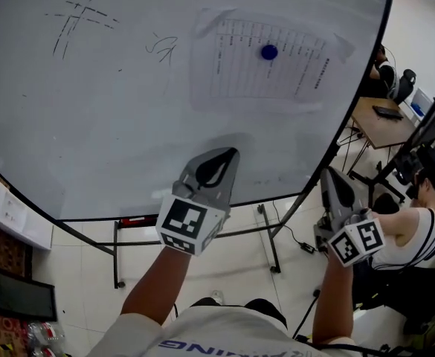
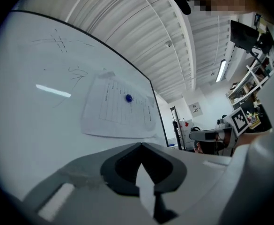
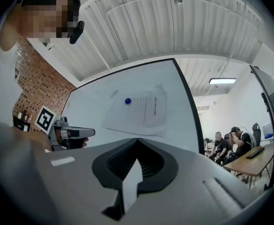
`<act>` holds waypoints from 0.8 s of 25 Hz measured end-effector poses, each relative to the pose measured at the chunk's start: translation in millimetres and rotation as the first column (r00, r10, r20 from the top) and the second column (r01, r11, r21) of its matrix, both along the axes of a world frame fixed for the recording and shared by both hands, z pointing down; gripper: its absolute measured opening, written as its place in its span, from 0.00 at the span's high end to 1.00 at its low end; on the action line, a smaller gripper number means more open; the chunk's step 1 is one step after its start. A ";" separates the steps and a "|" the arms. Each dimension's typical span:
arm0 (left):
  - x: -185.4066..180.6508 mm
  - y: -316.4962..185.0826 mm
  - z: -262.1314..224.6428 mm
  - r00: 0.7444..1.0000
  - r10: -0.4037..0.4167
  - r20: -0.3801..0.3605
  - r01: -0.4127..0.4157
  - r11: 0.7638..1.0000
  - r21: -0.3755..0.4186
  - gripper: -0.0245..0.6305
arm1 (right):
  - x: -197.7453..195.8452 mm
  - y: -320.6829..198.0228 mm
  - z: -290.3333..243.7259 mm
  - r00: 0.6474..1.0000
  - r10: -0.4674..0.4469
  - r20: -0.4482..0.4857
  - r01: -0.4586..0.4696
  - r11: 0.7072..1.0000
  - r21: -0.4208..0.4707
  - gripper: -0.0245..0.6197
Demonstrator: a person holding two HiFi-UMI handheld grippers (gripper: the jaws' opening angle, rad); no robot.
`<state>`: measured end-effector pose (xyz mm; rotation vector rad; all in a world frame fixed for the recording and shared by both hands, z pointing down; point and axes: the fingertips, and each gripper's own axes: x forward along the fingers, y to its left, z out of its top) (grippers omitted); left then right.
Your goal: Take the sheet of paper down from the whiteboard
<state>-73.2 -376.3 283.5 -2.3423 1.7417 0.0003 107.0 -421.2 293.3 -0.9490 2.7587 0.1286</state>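
One sheet of paper (image 1: 265, 58) lies flat on the whiteboard (image 1: 128, 125), in its upper right part, and a round blue magnet (image 1: 269, 51) pins it near its middle. The sheet is white, with a printed table of thin lines, and its corners look a little wrinkled. Both grippers are below the sheet and well apart from it. The left gripper (image 1: 227, 155) and the right gripper (image 1: 328, 172) each have the jaws clenched together, with nothing between them. Only the head view shows the board's metal stand (image 1: 271, 244) and the tiled floor (image 1: 224, 274). Only the gripper views show the ribbed white ceiling (image 3: 174, 27).
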 end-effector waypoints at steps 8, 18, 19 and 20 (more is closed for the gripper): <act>3.1 -19.5 -24.1 0.988 -0.156 0.013 0.155 0.987 0.038 0.96 | -12.6 -43.5 -33.4 0.986 -0.164 -0.002 0.164 0.984 0.071 0.95; 24.5 -55.7 -130.1 0.891 -0.366 0.269 0.305 0.921 0.242 0.95 | -11.3 -85.5 -120.5 0.966 -0.257 -0.005 0.251 0.941 0.226 0.95; 25.3 -60.2 -136.3 0.877 -0.377 0.297 0.313 0.919 0.241 0.93 | -11.3 -86.6 -128.7 0.966 -0.258 0.001 0.250 0.938 0.239 0.95; 25.6 -65.4 -140.5 0.864 -0.386 0.324 0.321 0.917 0.237 0.87 | -11.5 -87.8 -136.1 0.966 -0.258 0.006 0.248 0.936 0.251 0.95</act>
